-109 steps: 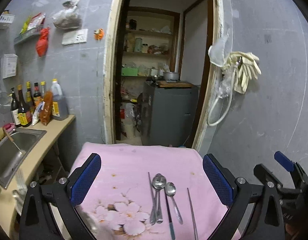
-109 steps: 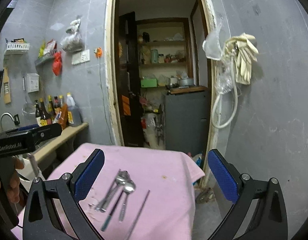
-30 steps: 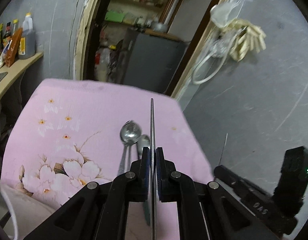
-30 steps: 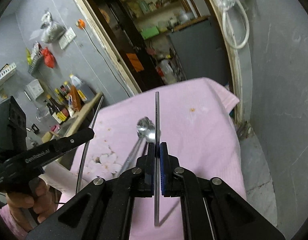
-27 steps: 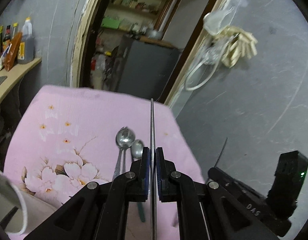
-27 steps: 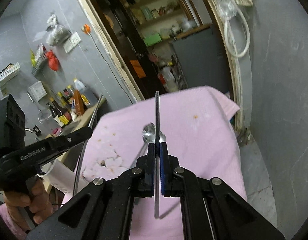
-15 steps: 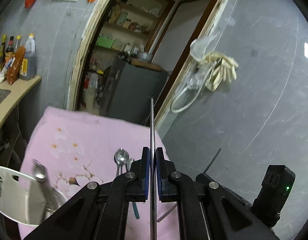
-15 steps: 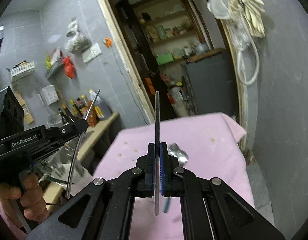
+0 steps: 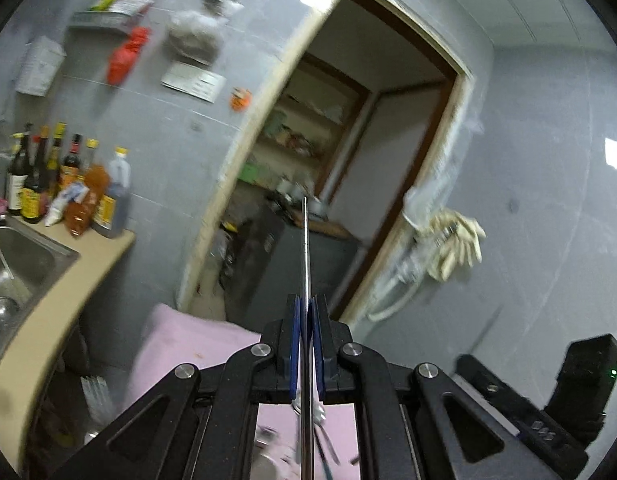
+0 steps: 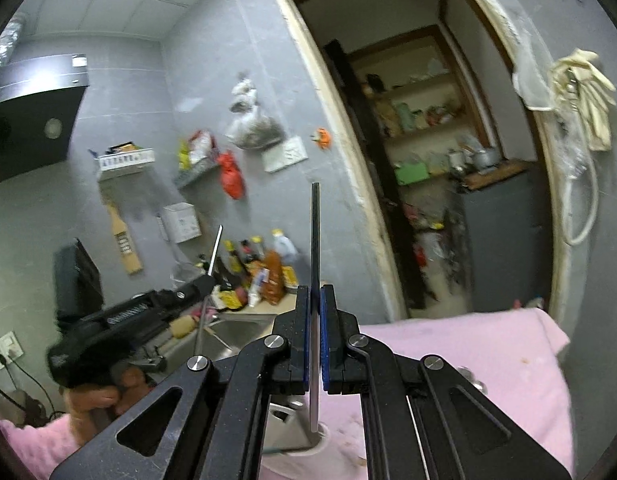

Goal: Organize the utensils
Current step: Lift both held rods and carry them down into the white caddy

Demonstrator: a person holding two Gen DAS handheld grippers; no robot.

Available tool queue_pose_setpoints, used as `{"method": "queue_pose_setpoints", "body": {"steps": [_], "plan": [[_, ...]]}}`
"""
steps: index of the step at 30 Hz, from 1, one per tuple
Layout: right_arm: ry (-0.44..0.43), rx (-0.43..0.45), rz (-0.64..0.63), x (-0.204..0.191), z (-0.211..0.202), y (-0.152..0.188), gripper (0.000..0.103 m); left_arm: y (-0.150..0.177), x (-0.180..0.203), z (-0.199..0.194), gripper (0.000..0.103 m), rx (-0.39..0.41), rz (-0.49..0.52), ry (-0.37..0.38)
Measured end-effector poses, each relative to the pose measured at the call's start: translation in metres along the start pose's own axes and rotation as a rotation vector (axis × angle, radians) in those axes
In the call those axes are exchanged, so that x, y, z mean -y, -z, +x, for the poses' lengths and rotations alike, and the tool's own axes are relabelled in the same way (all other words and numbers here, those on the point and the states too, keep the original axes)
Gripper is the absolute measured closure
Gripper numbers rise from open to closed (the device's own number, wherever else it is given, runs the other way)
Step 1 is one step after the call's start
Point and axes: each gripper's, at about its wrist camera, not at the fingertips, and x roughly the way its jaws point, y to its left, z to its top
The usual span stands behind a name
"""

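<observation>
My left gripper [image 9: 306, 308] is shut on a thin metal chopstick [image 9: 305, 240] that stands upright in the left wrist view. My right gripper [image 10: 315, 296] is shut on a second, darker chopstick [image 10: 315, 232]. That chopstick's lower end hangs over the rim of a pale utensil holder [image 10: 286, 420] on the pink cloth [image 10: 468, 344]. In the right wrist view a hand [image 10: 96, 400] carries the left gripper [image 10: 206, 280] at the left, over the sink. Spoons [image 9: 317, 412] lie blurred on the cloth below the left gripper. The right gripper [image 9: 464, 360] shows at the lower right.
A steel sink [image 9: 16, 264] sits in a beige counter [image 9: 60, 292] with several bottles [image 9: 68, 184] at its end. Behind the table is a doorway [image 10: 428, 160] with a grey cabinet [image 10: 504, 240]. Gloves and a hose [image 10: 580, 112] hang on the right wall.
Both grippers have risen and tipped upward, each still shut on its chopstick. The pink table has dropped low in both views, and the utensil holder now shows under the right gripper.
</observation>
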Motion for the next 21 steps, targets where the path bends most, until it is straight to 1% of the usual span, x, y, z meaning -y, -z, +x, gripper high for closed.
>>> {"method": "queue_pose_setpoints", "body": {"steps": [4,7,10,14,18,21], "plan": [[0.021,-0.026,-0.078,-0.021,0.017,0.015,0.099,-0.002,-0.042,-0.005,0.097,0.062,-0.064,-0.027],[0.039,-0.051,-0.102,-0.026,0.030,0.031,0.099,0.007,-0.066,-0.001,0.097,0.082,-0.112,-0.031],[0.060,-0.058,-0.114,-0.028,0.038,0.042,0.099,0.021,-0.081,0.004,0.097,0.105,-0.137,-0.031],[0.067,-0.055,-0.116,-0.024,0.046,0.059,0.099,0.039,-0.093,0.005,0.097,0.136,-0.109,-0.050],[0.054,-0.052,-0.102,-0.016,0.054,0.077,0.099,0.057,-0.099,0.006,0.097,0.162,-0.052,-0.073],[0.051,-0.053,-0.109,-0.018,0.062,0.086,0.099,0.068,-0.103,0.005,0.097,0.186,-0.022,-0.091]]}}
